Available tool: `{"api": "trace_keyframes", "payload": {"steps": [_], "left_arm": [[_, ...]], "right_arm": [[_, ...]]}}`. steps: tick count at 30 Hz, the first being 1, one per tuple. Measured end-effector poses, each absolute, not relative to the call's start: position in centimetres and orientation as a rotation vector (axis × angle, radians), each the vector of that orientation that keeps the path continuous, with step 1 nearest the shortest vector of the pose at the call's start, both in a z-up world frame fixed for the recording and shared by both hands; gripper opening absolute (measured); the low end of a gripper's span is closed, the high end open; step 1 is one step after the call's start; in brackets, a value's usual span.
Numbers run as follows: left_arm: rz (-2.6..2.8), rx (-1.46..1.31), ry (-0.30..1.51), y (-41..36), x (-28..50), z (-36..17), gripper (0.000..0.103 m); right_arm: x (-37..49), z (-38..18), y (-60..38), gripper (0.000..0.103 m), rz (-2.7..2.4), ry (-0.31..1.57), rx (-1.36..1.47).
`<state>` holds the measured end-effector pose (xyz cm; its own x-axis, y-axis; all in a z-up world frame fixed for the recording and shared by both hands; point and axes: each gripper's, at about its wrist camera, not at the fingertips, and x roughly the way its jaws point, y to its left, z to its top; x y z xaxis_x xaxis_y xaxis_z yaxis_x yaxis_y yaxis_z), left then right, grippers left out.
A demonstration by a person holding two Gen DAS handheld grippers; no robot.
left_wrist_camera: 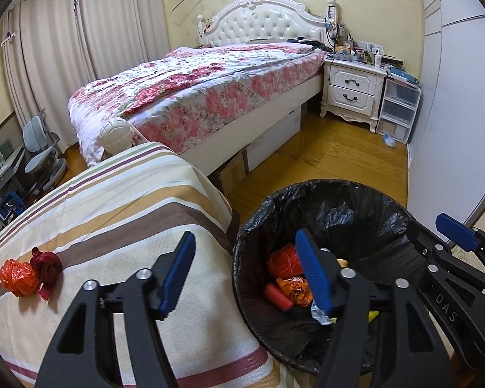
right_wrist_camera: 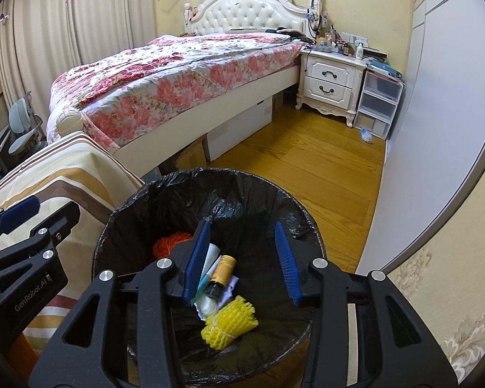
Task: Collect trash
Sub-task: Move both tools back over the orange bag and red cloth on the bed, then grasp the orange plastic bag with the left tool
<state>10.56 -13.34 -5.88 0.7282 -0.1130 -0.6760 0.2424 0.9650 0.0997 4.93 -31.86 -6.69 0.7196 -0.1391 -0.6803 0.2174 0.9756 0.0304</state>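
Note:
A bin with a black liner stands on the floor beside a striped-cloth surface. Inside lie an orange net ball, orange wrapper, red piece, yellow foam net, a small bottle and white scraps. My left gripper is open and empty, straddling the bin's left rim. My right gripper is open and empty above the bin's inside. An orange plastic wad and a dark red knotted rag lie on the striped cloth, left of my left gripper.
A bed with a floral quilt stands behind. A white nightstand and plastic drawers are at the back right, with a small scrap on the wooden floor. A grey wall panel runs along the right.

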Motion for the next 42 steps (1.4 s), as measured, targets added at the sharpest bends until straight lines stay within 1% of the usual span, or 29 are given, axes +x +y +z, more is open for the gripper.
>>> {"api": "trace_keyframes", "payload": {"steps": [3,8,10,11,13,26,33,38,42], "left_arm": [[-0.187,0.189,0.718,-12.9,10.3,-5.5,0.071],[-0.156,0.193,0.709,-11.2,9.5,-5.1,0.072],[-0.133,0.186,0.713,-10.0,9.0,-5.0,0.072],[-0.125,0.181,0.716,-9.3,8.9,-5.1,0.072],[-0.094,0.166,0.718,-7.5,8.3,-5.1,0.072],[0.151,0.122,0.73,3.7,6.0,-5.3,0.073],[0.21,0.037,0.788,8.3,6.8,-6.1,0.074],[0.239,0.056,0.799,9.8,8.1,-6.2,0.074],[0.238,0.038,0.809,10.7,8.9,-6.4,0.074]], "right_arm": [[4.7,-6.5,-31.7,0.048,-0.199,0.739,0.107],[4.4,-6.1,-30.5,0.05,-0.179,0.74,0.106],[4.1,-6.0,-29.7,0.051,-0.163,0.74,0.107],[3.9,-6.0,-29.3,0.054,-0.152,0.74,0.112],[3.6,-5.9,-28.2,0.054,-0.12,0.744,0.121],[3.5,-5.2,-16.3,0.057,0.125,0.766,0.012],[5.4,-6.0,-10.9,0.057,0.223,0.857,-0.049],[6.5,-6.3,-8.9,0.057,0.237,0.874,-0.08],[7.3,-6.3,-8.0,0.062,0.245,0.878,-0.087]]}}
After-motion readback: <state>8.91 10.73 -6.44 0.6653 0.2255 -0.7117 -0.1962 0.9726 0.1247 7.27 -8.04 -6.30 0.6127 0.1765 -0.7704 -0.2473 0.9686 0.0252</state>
